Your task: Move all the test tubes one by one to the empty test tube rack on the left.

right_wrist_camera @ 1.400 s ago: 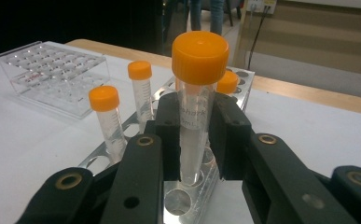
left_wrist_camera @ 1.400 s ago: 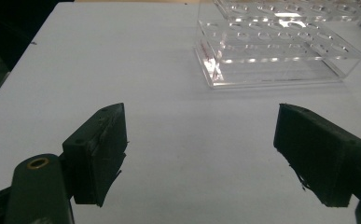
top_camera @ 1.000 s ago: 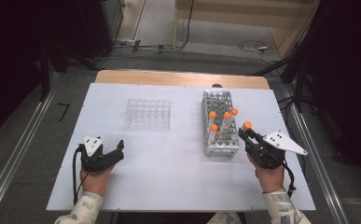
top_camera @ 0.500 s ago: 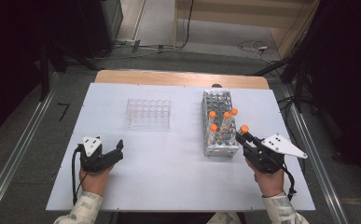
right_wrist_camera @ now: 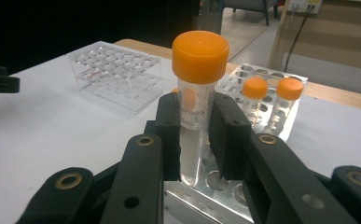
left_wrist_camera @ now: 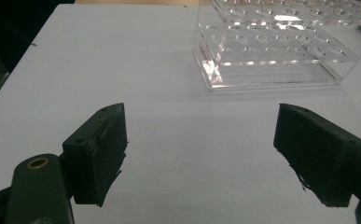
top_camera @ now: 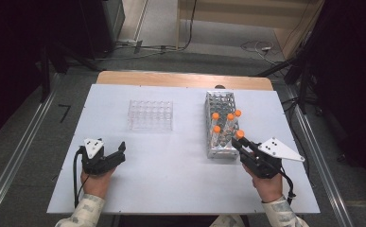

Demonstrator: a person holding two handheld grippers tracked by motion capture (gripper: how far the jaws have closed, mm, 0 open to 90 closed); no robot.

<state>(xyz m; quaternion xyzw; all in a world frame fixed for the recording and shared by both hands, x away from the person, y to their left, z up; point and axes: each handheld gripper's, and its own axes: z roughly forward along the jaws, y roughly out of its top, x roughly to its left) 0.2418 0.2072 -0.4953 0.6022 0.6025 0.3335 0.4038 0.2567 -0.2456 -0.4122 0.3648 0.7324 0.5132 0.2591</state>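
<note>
Drawn back slightly from metal rack (top_camera: 222, 124): right gripper (right_wrist_camera: 193, 135), jaws pinching orange-capped tube (right_wrist_camera: 197, 88). Left gripper (left_wrist_camera: 201, 154) jaws spread over worktop (left_wrist_camera: 169, 116).

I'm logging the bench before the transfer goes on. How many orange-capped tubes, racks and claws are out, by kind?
Orange-capped tubes: 5, four in the metal rack and one gripped in the right claw
Racks: 2, the metal one and a clear rack
Claws: 2, the left claw open
Total: 9

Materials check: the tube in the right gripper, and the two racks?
Tube: clear plastic by the look, printed markings, matte orange cap.
Rack near the right gripper: likely metal, silvery, perforated, reflective.
Rack at left: clear acrylic or similar, see-through with bright edge glints.
</note>
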